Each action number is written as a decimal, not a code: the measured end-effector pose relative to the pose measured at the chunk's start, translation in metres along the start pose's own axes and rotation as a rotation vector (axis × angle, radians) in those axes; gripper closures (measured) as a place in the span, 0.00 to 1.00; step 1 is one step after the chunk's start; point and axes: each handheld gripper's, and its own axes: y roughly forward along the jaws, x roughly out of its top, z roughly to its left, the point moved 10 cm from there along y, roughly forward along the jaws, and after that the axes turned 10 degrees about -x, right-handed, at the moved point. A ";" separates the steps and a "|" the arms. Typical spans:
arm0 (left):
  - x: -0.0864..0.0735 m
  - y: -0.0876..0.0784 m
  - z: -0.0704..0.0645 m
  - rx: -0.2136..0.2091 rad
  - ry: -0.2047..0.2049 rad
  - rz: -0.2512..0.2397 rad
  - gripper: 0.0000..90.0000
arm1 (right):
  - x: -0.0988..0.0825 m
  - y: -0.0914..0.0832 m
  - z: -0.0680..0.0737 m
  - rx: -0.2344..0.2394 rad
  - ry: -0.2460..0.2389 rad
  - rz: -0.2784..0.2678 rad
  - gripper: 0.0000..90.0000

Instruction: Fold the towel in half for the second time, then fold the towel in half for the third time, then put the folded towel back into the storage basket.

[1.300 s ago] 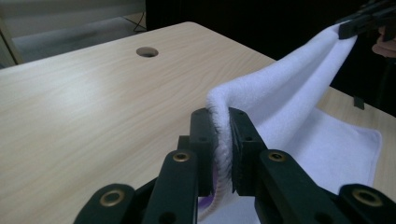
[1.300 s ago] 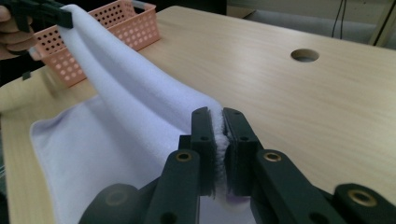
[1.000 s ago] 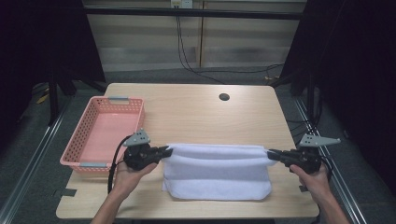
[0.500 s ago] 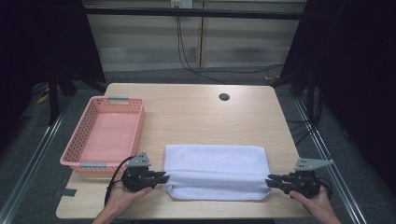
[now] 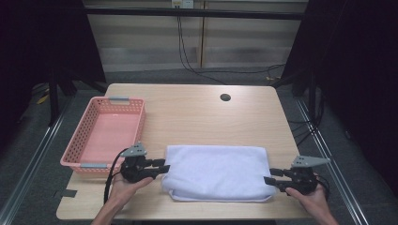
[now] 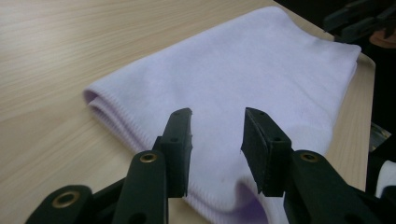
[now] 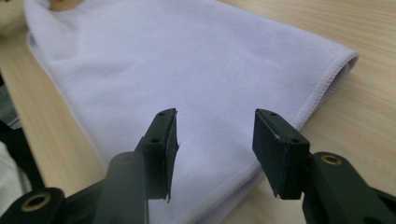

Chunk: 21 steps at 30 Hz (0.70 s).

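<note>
table: pale wood-grain top (image 5: 197,115), matt and flat, with a small dark round hole (image 5: 225,97) near its far edge.
basket: pink plastic, rectangular, perforated walls (image 5: 84,136) — it stands on the table's left side, just beyond the left gripper and apart from the towel.
towel: white to faint lilac terry (image 5: 216,171), folded into a long rectangle lying flat on the near half of the table; its long axis runs left to right, from one gripper to the other. A stitched hem rims the ends, and the folded layers gape a little at the left end.
key relation: each short end of the towel lies straight ahead of a gripper, so both hands are equally near and any new pinch would start from the two ends.
left gripper: black, two ribbed pads (image 5: 162,165), at the towel's left end; its jaws have just been opening and stand moderately apart over the cloth, gripping nothing.
right gripper: black, grey three-cornered plate on top (image 5: 267,180), at the towel's right end — jaws have just been opening too, parted wider, pads clear of the cloth as far as the close view shows.
</note>
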 end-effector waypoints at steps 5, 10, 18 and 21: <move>-0.015 0.022 0.013 0.040 -0.010 0.144 0.70 | 0.000 0.023 -0.004 -0.027 -0.026 0.054 0.55; -0.025 0.029 0.015 0.054 0.008 0.189 0.66 | -0.007 0.033 -0.009 -0.073 -0.049 0.092 0.51; -0.026 0.036 0.015 0.033 0.006 0.177 0.64 | -0.010 0.036 -0.014 -0.144 -0.095 0.106 0.72; -0.023 0.041 0.013 0.025 0.005 0.172 0.63 | -0.010 0.034 -0.022 -0.150 -0.075 0.106 0.78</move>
